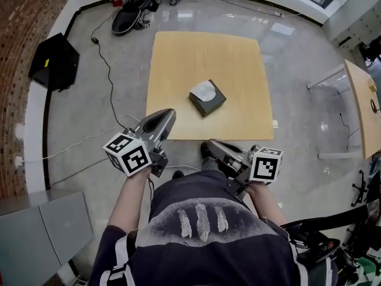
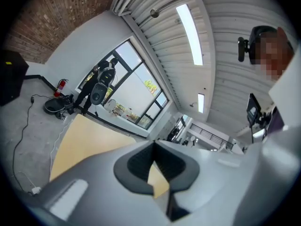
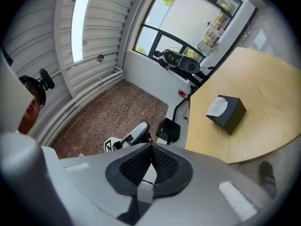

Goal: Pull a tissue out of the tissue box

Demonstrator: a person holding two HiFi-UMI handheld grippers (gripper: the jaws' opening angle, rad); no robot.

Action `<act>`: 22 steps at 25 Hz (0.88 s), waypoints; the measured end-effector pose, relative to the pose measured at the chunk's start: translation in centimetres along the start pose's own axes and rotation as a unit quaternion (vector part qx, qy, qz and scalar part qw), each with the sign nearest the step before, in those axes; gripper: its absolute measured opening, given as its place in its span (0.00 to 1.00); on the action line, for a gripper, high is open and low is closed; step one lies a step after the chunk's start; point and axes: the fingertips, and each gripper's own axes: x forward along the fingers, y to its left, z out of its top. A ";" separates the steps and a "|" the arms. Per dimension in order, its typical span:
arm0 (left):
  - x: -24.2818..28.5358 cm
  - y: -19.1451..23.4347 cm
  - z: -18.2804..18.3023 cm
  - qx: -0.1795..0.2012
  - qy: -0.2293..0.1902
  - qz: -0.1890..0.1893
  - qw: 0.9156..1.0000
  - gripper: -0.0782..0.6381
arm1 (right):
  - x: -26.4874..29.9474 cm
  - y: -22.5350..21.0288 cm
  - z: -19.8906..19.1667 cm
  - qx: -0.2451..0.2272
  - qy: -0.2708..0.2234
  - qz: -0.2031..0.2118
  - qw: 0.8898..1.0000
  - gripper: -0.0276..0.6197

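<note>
Currently: dark, squarish tissue box (image 1: 208,98), white tissue (image 1: 204,90) bulging from its top, sits mid-way on the pale wooden table (image 1: 178,64). Left gripper (image 1: 169,114) and right gripper (image 1: 206,148), smooth grey shells with ribbed black pads, hover at the near edge, jaws pressed together on nothing.

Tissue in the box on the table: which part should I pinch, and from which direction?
Pinch the white tissue where it shows at the top opening of the dark tissue box, coming down from above: the box sits flat on the table, opening upward, so only that patch is exposed.
</note>
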 end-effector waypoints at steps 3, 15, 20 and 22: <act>1.9 2.4 -0.5 -0.027 0.006 0.018 0.999 0.11 | 1.0 -1.8 1.0 0.014 0.021 0.021 0.999 0.02; 12.1 14.2 -7.3 -0.281 0.090 0.015 0.955 0.58 | 2.5 -8.1 5.5 0.054 0.077 0.025 0.995 0.02; 15.1 16.6 -10.9 -0.284 0.148 0.027 0.947 0.61 | 2.2 -9.5 6.6 0.066 0.068 0.011 0.995 0.02; 15.5 17.0 -12.1 -0.284 0.159 0.033 0.945 0.61 | 2.1 -9.7 6.6 0.065 0.066 0.008 0.996 0.02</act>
